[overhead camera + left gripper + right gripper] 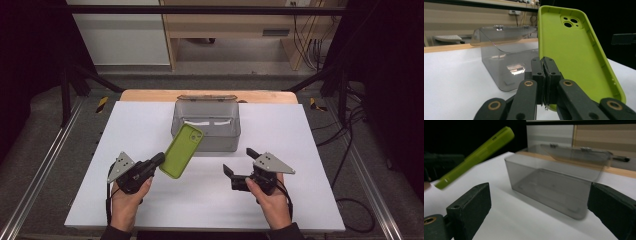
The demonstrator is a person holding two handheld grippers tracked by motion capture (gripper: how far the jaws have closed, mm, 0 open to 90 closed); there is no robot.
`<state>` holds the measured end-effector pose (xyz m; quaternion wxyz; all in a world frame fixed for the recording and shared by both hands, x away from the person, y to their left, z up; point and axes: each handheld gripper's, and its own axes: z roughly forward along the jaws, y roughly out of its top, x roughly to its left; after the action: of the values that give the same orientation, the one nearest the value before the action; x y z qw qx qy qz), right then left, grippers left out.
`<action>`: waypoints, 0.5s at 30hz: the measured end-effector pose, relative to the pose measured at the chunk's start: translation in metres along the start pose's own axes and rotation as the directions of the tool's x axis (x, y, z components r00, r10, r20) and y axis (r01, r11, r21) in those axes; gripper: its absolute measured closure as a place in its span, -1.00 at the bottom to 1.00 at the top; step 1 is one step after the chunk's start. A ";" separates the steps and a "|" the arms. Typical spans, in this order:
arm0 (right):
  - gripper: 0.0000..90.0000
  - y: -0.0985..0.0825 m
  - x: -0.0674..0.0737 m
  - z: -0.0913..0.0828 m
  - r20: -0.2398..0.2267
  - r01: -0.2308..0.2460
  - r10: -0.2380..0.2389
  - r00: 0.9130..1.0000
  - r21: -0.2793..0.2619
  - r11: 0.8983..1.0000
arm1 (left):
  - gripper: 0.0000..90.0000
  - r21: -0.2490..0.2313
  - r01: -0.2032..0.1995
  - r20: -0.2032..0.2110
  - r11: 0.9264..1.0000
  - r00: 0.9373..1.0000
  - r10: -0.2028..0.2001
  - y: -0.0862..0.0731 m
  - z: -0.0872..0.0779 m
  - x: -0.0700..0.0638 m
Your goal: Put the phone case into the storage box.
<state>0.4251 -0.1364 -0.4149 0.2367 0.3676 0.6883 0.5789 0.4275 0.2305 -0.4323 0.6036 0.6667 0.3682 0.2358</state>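
A lime-green phone case (pixel 182 150) hangs above the white table top, tilted toward the box. My left gripper (pixel 159 160) is shut on its lower edge; in the left gripper view the closed jaws pinch the rim of the phone case (pixel 574 57), whose hollow inner side and camera cut-out face the camera. A clear grey plastic box (pixel 206 125) with its lid swung open backward stands at the table's middle back. My right gripper (pixel 240 161) is open and empty to the right of the case, and its view shows the box (pixel 554 187) ahead and the phone case (pixel 477 153) at upper left.
The white table top (pixel 300 135) has a wooden strip along its far edge. Black frame bars and cables stand at both sides. A person's hands hold both grippers near the front edge.
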 end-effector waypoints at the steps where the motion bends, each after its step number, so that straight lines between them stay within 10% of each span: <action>1: -0.87 0.003 0.003 0.004 -0.013 -0.011 0.011 1.000 -0.011 1.000 | 0.96 -0.006 0.001 -0.006 1.000 1.000 -0.001 0.000 -0.001 0.000; 15: -0.89 -0.006 0.031 0.032 -0.139 -0.135 0.131 0.982 -0.017 0.991 | 0.96 -0.080 0.056 -0.095 0.995 0.993 -0.064 -0.003 -0.007 -0.001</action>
<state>0.4286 -0.0929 -0.4246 0.1544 0.3689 0.6692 0.6264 0.4215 0.2342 -0.4342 0.6170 0.6193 0.4077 0.2638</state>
